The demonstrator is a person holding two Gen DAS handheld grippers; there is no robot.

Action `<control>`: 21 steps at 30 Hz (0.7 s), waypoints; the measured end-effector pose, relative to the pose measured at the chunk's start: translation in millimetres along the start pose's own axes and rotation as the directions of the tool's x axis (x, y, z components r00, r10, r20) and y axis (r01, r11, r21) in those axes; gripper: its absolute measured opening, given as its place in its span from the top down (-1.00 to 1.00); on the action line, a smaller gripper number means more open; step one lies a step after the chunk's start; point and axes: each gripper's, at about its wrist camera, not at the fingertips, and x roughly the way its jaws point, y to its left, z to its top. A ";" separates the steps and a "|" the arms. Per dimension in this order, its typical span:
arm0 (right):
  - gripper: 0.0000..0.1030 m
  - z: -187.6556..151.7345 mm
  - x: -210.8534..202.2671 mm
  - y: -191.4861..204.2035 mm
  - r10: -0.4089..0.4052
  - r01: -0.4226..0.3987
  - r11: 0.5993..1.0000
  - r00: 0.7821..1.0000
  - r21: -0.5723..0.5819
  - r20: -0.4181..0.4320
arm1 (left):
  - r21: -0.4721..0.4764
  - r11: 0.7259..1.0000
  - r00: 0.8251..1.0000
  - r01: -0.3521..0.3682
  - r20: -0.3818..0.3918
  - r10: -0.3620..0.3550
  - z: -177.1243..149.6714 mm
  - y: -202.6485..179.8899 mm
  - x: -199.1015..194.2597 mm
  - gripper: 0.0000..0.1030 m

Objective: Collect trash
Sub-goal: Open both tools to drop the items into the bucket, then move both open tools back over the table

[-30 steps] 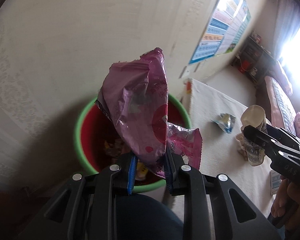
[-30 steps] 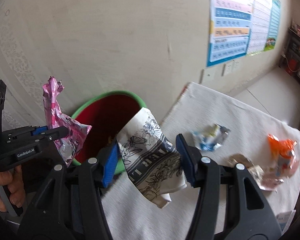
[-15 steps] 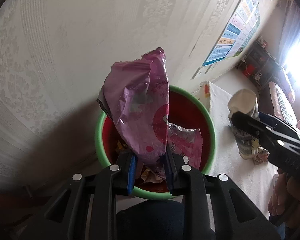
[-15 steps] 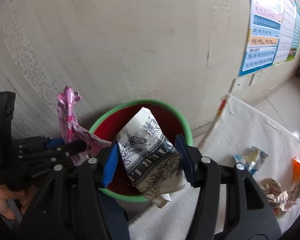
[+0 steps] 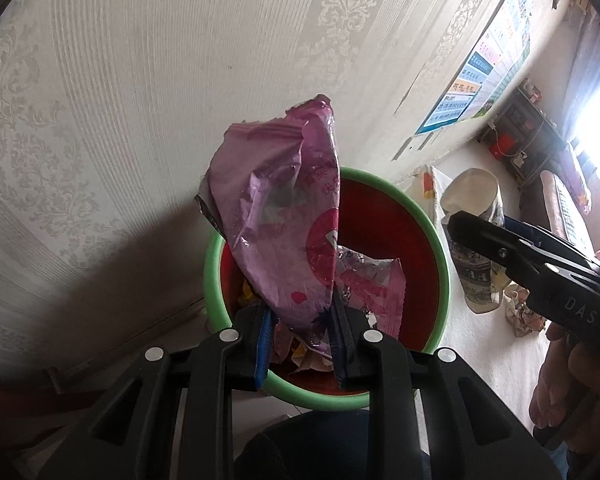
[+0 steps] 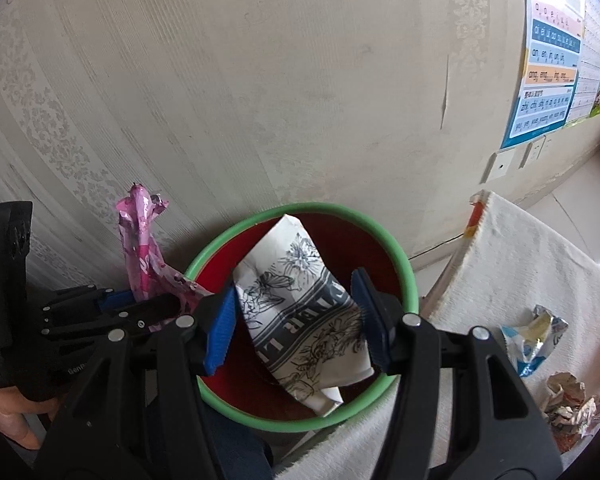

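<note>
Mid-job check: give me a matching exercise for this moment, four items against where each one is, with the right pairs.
Items:
1. pink wrapper
2. paper cup
3. blue-white wrapper
4. bin

Places:
A. lying on the white cloth
B. on the floor by the wall
C. clamped in the left gripper
D. clamped in the right gripper

Pairs: 1-C, 2-D, 3-A, 4-B

white cloth-covered table (image 6: 512,264) bears crumpled wrappers (image 6: 534,338).
</note>
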 end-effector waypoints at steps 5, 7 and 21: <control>-0.38 4.5 -0.3 3.8 0.022 -0.023 1.000 1.000 0.007 0.007 | -0.014 1.000 1.000 0.010 -0.010 -0.010 -1.4 -0.5 4.2 -0.03; -0.61 3.6 0.1 5.5 0.037 -0.037 0.999 0.999 0.004 0.003 | -0.032 0.999 1.000 0.017 0.003 -0.017 -4.2 1.9 2.8 -0.40; -0.91 -34.1 -24.8 -27.0 -0.062 0.063 0.996 0.998 0.065 -0.028 | -0.077 0.997 1.000 0.011 0.015 -0.010 -18.8 1.8 -1.0 -0.84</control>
